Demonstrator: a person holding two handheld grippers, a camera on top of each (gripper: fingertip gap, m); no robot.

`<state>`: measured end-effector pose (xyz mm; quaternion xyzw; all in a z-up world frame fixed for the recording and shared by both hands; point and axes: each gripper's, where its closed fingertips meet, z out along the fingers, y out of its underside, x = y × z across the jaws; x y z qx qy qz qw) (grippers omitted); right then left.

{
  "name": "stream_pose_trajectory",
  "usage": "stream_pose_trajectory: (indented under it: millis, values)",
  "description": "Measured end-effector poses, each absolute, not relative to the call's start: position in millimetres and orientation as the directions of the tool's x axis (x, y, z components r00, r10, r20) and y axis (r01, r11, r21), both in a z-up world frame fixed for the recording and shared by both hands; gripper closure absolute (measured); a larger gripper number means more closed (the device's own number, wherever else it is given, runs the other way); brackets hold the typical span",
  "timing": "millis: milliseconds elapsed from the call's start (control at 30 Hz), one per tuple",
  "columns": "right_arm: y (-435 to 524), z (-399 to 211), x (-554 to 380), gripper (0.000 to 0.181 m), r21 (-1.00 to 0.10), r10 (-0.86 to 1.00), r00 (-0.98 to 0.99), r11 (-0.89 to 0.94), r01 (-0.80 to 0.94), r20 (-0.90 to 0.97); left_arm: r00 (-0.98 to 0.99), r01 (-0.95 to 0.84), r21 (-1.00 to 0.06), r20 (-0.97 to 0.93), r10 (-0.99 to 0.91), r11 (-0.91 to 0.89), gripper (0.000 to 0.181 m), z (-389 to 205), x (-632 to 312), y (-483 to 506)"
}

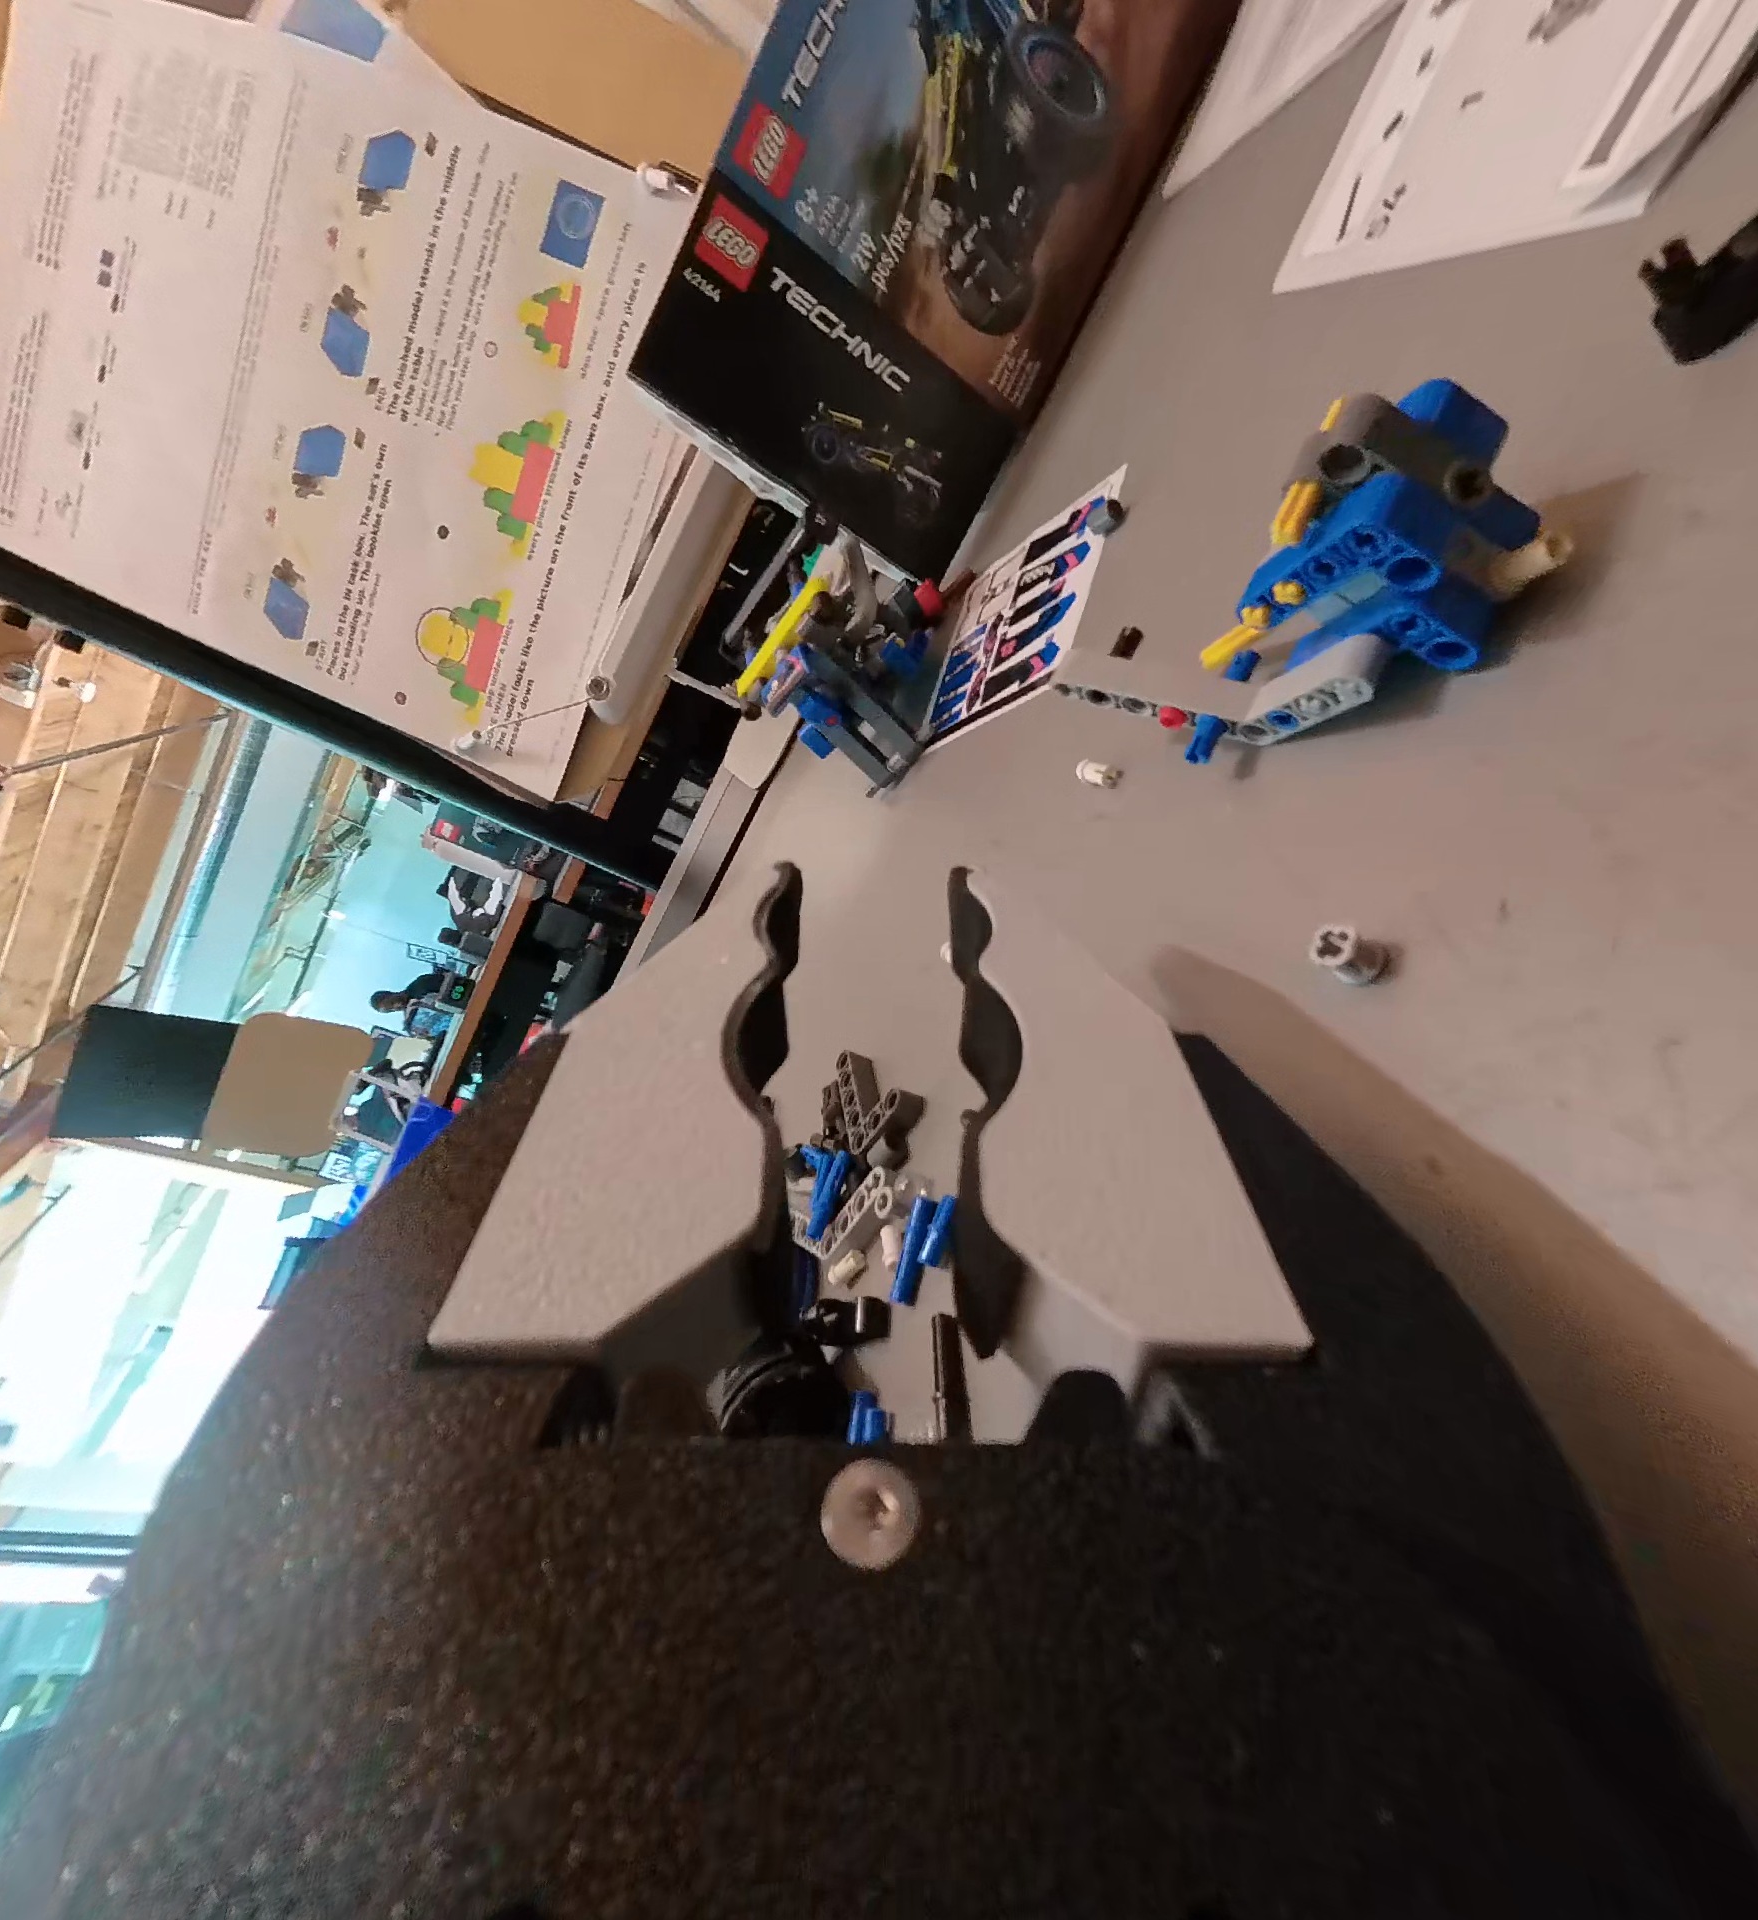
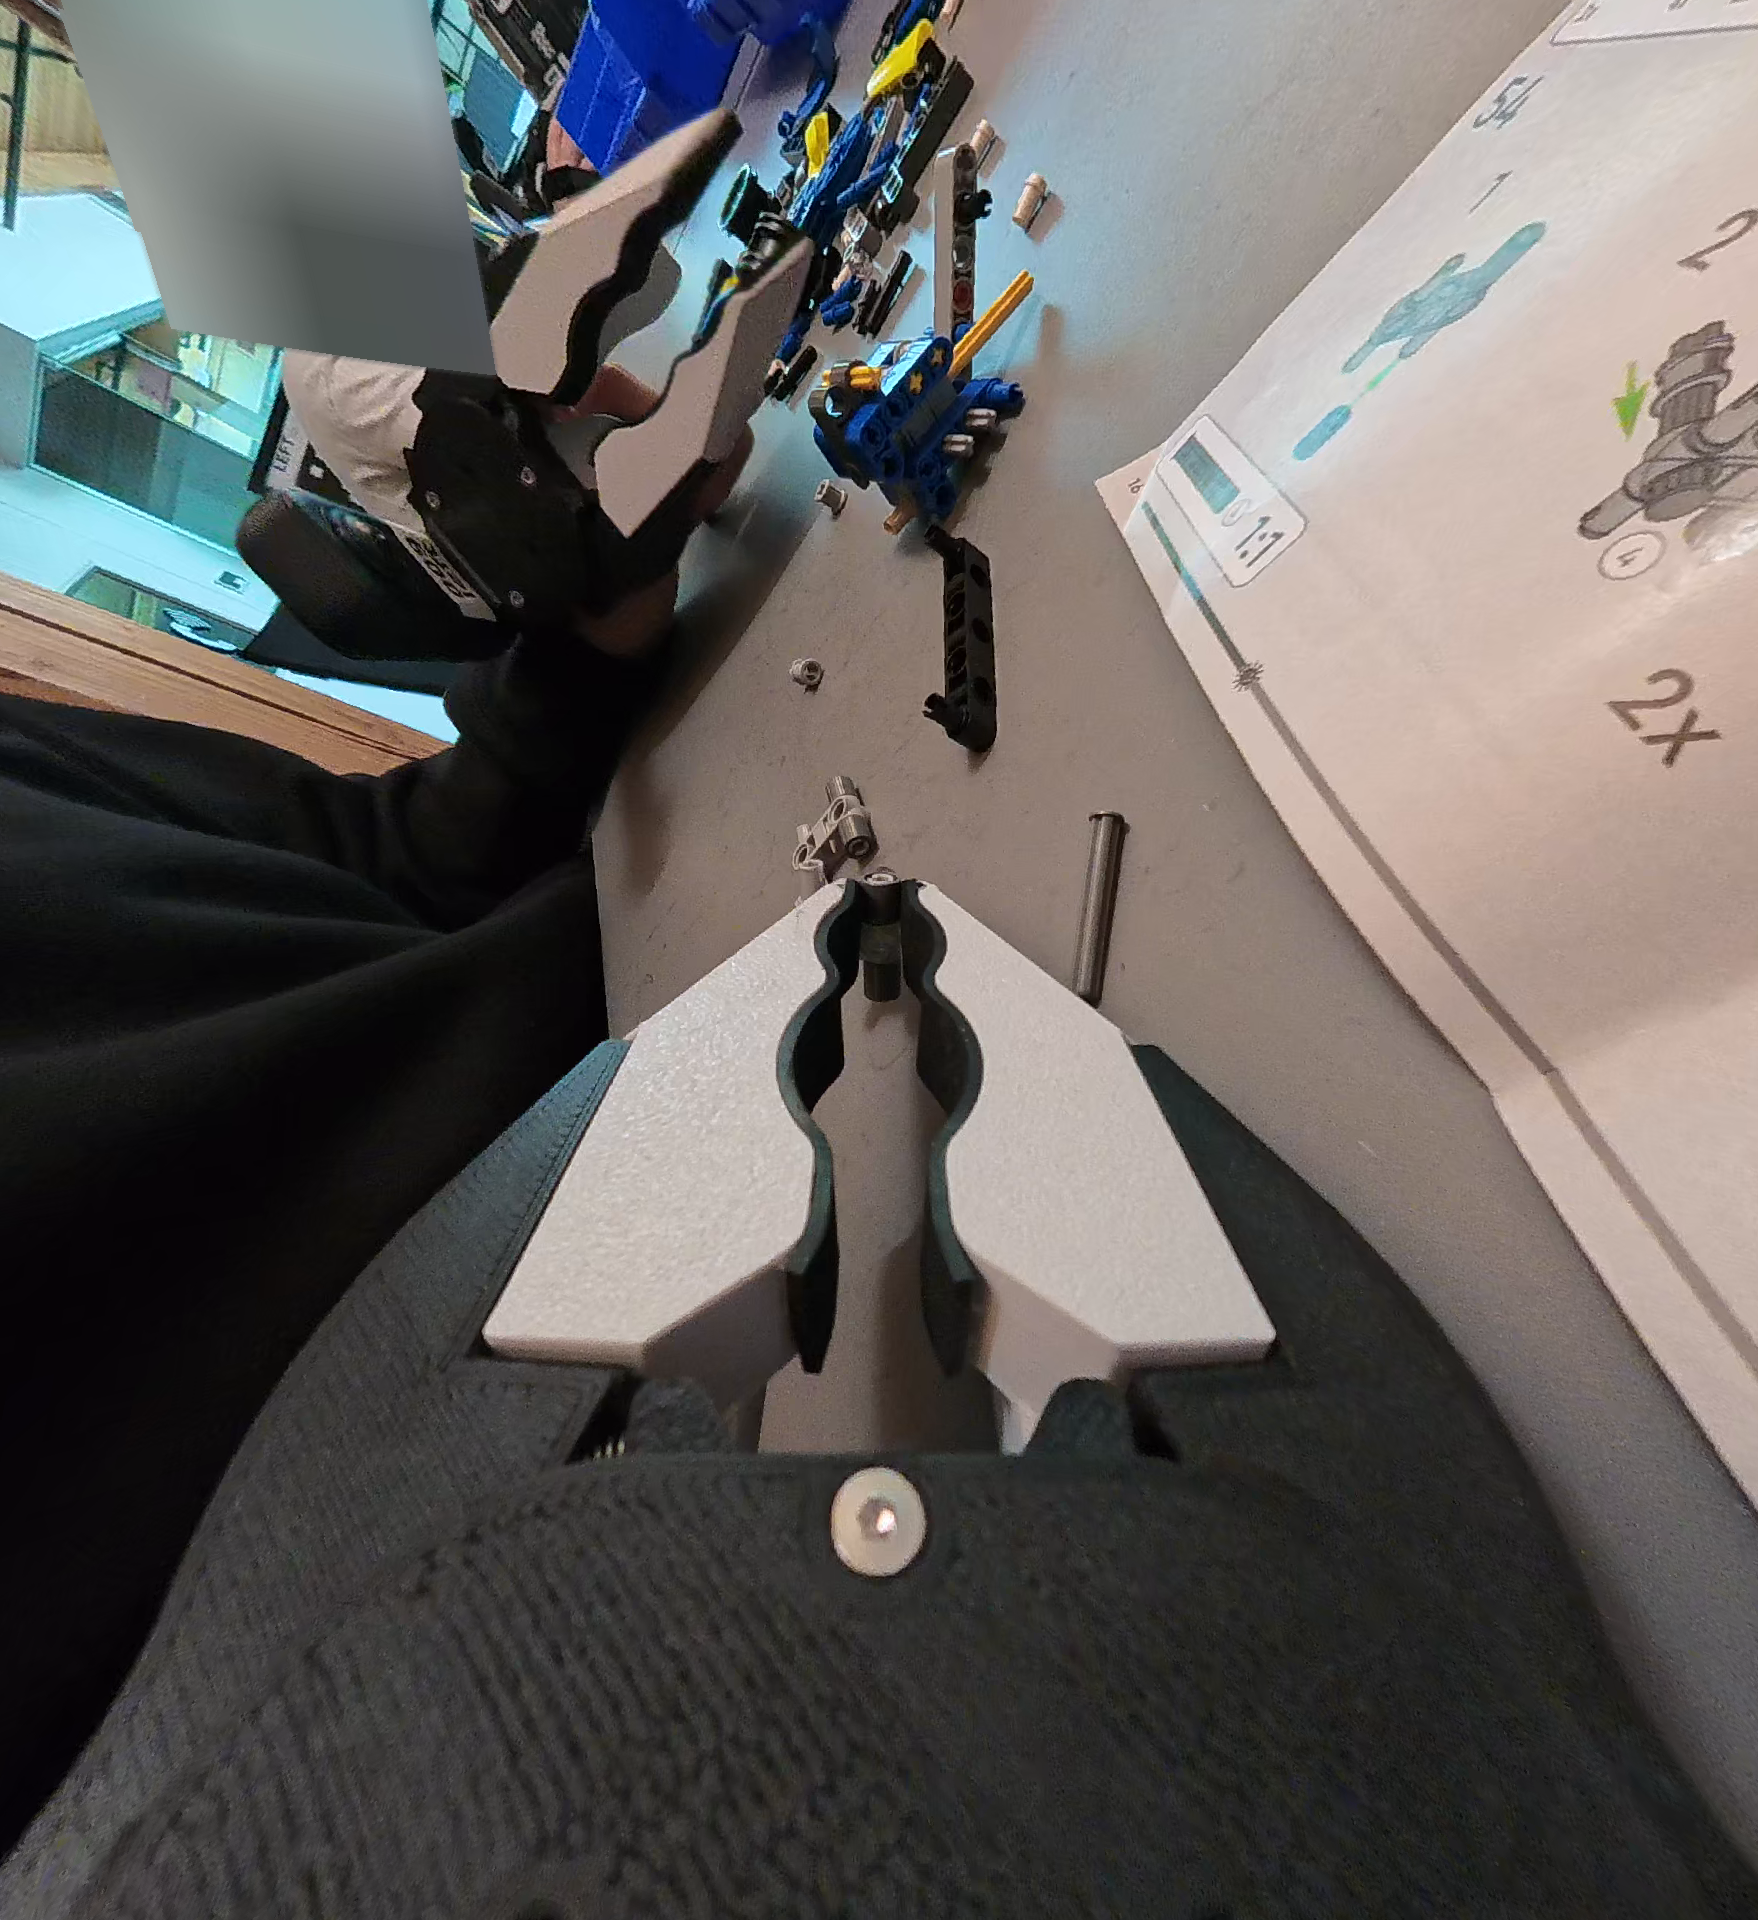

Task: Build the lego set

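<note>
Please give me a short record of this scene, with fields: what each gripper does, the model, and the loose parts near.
left gripper: open, empty, above a parts pile
right gripper: shut on a dark pin
model: blue, partly built, on the table
near right gripper: grey connector, grey axle, black beam
booklet: open, right of the parts

— How does the left gripper (image 1: pixel 870 883) stand?
— Fingers spread apart, nothing between them, tilted over the table.
— The right gripper (image 2: pixel 880 894)?
— Fingertips pinched together, held low.
</note>
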<state>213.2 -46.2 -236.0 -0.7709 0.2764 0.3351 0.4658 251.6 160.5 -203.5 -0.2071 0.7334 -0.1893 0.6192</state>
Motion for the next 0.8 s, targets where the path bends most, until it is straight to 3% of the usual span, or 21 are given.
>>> stream_pose_trajectory:
  millis: [333, 800]
  values:
    - [-46.2, -233.8, 213.8, 0.176, -0.54, -0.101, 0.624, -0.408, -0.736, -0.775, -0.136, -0.109, -0.305, -0.938, -0.318, 0.946, 0.157, -213.6, 255.8, 155.4]
    - [-46.3, -233.5, 214.0, 0.176, -0.541, -0.101, 0.625, -0.407, -0.736, -0.774, -0.115, -0.125, -0.307, -0.94, -0.321, 0.943, 0.158, -211.3, 256.6, 159.6]
